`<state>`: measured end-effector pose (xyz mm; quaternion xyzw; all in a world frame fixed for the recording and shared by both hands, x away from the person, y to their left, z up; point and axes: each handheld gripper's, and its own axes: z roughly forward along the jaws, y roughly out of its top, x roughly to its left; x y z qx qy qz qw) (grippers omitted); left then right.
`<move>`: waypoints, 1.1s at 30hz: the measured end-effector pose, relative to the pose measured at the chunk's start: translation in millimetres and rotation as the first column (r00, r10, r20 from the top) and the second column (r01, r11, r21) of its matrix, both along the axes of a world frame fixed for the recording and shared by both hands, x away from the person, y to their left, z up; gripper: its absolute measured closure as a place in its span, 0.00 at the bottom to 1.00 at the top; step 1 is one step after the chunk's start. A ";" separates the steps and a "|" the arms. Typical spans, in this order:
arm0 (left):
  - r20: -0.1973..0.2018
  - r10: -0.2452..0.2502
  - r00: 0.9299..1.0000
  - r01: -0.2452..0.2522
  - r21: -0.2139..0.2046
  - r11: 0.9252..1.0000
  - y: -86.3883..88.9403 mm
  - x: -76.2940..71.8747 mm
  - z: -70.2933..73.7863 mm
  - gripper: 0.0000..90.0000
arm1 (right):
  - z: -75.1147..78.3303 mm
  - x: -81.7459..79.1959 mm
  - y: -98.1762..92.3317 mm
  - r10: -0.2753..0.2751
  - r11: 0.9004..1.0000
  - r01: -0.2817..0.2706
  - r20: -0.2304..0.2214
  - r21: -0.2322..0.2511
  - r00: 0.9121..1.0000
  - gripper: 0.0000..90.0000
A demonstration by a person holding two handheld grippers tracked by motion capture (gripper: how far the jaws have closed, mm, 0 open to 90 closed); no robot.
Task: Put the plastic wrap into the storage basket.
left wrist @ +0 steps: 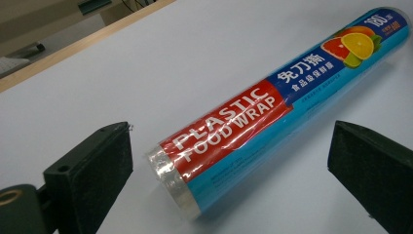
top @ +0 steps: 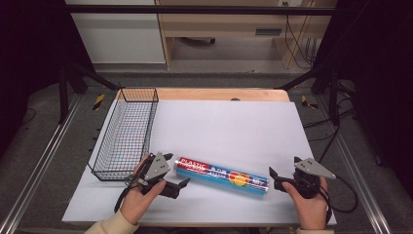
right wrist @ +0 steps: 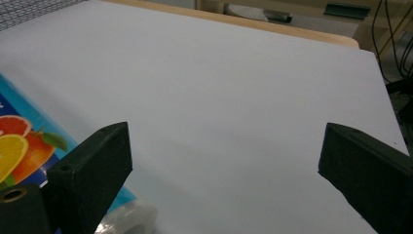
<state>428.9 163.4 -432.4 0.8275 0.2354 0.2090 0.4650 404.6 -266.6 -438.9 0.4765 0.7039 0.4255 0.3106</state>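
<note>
Roll (left wrist: 253, 131) label reads "PLASTIC FOOD WRAP".

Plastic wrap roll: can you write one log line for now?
plastic wrap roll: lying on table, unheld | left gripper: open, near red end | right gripper: open, near other end

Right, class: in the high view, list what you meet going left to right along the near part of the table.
wire basket → left gripper, jaws open → plastic wrap roll → right gripper, jaws open.
</note>
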 end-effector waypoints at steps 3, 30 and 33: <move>0.006 0.002 1.000 -0.002 0.008 1.000 1.1 -0.8 -0.2 0.03 | 2.8 -0.5 5.5 0.030 0.999 -0.030 -0.003 -0.032 1.000 0.06; 0.018 0.010 1.000 -0.009 -0.009 1.000 14.0 -4.2 1.4 0.03 | 25.5 40.1 97.7 0.522 0.738 -0.628 -0.382 -0.248 0.763 0.09; 0.016 0.010 1.000 -0.010 -0.009 1.000 14.7 -3.9 1.4 0.03 | 16.2 45.8 104.2 0.529 0.726 -0.645 -0.404 -0.240 0.746 0.09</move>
